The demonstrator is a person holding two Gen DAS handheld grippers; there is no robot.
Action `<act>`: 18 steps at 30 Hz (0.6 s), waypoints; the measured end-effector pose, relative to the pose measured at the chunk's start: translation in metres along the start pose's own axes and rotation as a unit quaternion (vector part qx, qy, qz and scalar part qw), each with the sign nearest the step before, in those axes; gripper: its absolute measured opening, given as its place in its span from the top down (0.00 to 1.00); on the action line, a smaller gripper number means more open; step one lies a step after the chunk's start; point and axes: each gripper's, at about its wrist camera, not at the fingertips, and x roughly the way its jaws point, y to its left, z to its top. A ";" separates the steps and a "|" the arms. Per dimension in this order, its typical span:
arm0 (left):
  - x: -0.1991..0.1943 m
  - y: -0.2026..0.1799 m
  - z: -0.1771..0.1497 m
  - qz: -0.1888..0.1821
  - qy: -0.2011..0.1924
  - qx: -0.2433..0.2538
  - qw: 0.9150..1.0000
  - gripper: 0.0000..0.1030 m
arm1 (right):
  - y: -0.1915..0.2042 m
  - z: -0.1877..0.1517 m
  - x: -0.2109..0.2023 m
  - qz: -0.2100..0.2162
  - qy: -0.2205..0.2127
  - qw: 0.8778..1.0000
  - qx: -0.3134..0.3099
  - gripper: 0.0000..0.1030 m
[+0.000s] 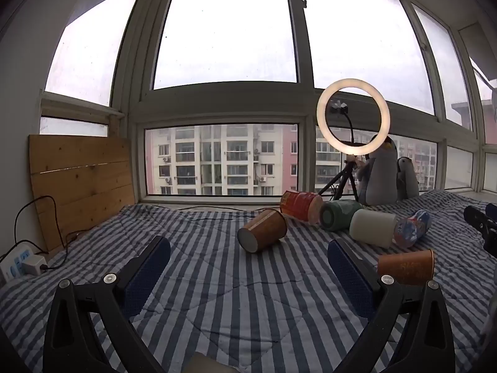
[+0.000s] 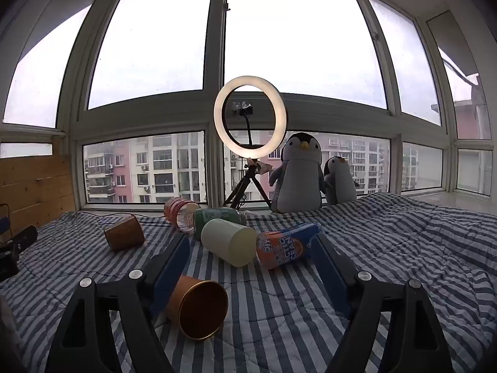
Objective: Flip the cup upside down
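Observation:
Several cups lie on their sides on the striped blanket point(image 1: 217, 279). In the left wrist view a brown paper cup point(image 1: 262, 230) lies ahead between my fingers, its base toward me. Behind it lie a red cup point(image 1: 299, 206), a green cup point(image 1: 340, 216), a white cup point(image 1: 372, 228) and a blue-orange cup point(image 1: 411, 228). Another brown cup point(image 1: 407, 267) lies at right. My left gripper point(image 1: 248, 251) is open and empty. In the right wrist view that brown cup point(image 2: 198, 306) lies between my fingers, mouth toward me. My right gripper point(image 2: 250, 247) is open and empty, near the white cup point(image 2: 230, 241) and blue-orange cup point(image 2: 287, 245).
A ring light on a tripod point(image 2: 250, 118) and two plush penguins point(image 2: 298, 174) stand by the window. A wooden board point(image 1: 80, 183) leans at left, with a power strip and cable point(image 1: 21, 264) below. The right gripper shows at the right edge point(image 1: 483, 227).

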 end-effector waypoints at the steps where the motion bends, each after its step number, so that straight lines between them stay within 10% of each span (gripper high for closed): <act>1: 0.000 0.000 0.000 0.000 0.000 0.000 1.000 0.00 | 0.000 0.000 0.000 0.000 0.000 1.000 -0.001 0.25; 18: -0.002 0.002 0.001 0.000 -0.005 0.002 1.000 0.00 | -0.001 0.003 -0.003 0.003 -0.009 1.000 0.002 0.17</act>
